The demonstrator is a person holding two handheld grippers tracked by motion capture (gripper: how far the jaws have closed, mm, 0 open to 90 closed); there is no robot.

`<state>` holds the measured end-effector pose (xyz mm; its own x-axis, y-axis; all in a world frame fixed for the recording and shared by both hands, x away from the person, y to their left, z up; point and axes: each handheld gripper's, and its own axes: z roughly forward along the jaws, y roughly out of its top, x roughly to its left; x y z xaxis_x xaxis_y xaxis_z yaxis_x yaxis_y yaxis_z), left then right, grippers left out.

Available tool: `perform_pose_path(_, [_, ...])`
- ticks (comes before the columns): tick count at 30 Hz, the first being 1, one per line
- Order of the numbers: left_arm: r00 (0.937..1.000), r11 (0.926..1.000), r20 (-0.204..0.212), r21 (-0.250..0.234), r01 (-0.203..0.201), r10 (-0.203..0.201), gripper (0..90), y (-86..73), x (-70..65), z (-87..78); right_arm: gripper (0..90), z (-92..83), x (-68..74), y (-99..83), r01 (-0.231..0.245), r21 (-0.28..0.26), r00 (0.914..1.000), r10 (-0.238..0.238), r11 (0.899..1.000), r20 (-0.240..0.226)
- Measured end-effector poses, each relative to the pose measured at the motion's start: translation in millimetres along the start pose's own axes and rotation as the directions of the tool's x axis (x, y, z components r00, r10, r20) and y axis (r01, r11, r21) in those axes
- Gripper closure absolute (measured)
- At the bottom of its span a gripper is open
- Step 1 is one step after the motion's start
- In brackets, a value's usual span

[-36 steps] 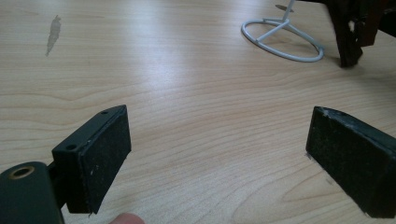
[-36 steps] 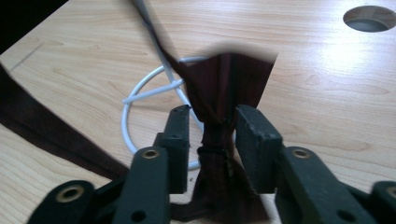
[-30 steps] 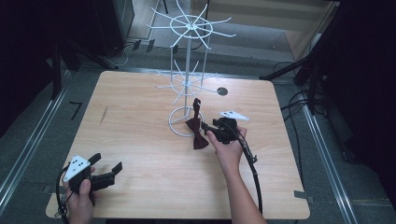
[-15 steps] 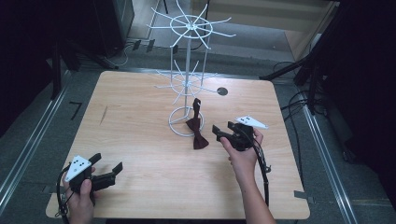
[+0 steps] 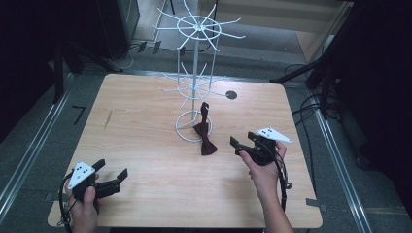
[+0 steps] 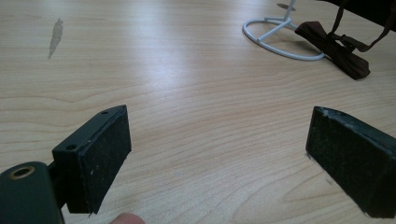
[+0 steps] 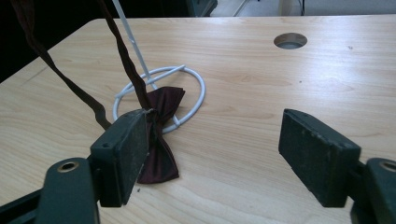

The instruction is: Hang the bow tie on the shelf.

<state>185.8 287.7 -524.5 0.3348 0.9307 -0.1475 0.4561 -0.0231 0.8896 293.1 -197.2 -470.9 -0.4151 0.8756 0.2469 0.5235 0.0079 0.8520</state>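
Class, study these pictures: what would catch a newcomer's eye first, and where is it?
A tall white wire rack stands at the far middle of the wooden table. A dark red bow tie hangs by its strap from a rack arm, its bow resting across the rack's base ring, left of the open right gripper.

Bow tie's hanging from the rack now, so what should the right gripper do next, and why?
Probably draw the right gripper clear toward the table edge: its jaws have just been opening, nothing sits between them, and the bow tie hangs by its strap from the white rack.

The white rack's (image 5: pixel 196 73) top arms run off the high view's upper edge. In the right gripper view, the bow tie's (image 7: pixel 159 140) strap leaves the top edge, so its hanging point can't be seen.
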Motion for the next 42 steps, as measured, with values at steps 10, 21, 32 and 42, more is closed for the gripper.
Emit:
perform_pose_path(10, [1.0000,1.0000,-0.005,-0.004,-0.004,0.004,7.1,-0.2,-0.7,-0.3,19.8,-14.8,-11.7,-15.9,0.000,0.012,0.9997,-0.001,1.000,0.026])
perform_pose_path(21, [0.9999,1.0000,-0.007,-0.005,-0.009,0.008,7.2,-0.3,-1.1,-0.6,19.2,-31.5,-29.0,-32.5,-0.035,0.009,0.9982,0.035,0.999,0.049])
perform_pose_path(32, [0.9999,0.9999,-0.007,-0.002,-0.014,0.013,7.3,-0.5,-1.9,-0.9,18.6,-45.4,-46.2,-48.5,-0.040,0.009,0.9960,0.039,0.999,0.080])
perform_pose_path(42, [1.0000,1.0000,-0.002,-0.006,-0.004,0.004,7.3,-0.7,-1.0,-1.4,18.6,-58.3,-59.5,-59.5,-0.051,0.007,0.9932,0.050,0.999,0.106])
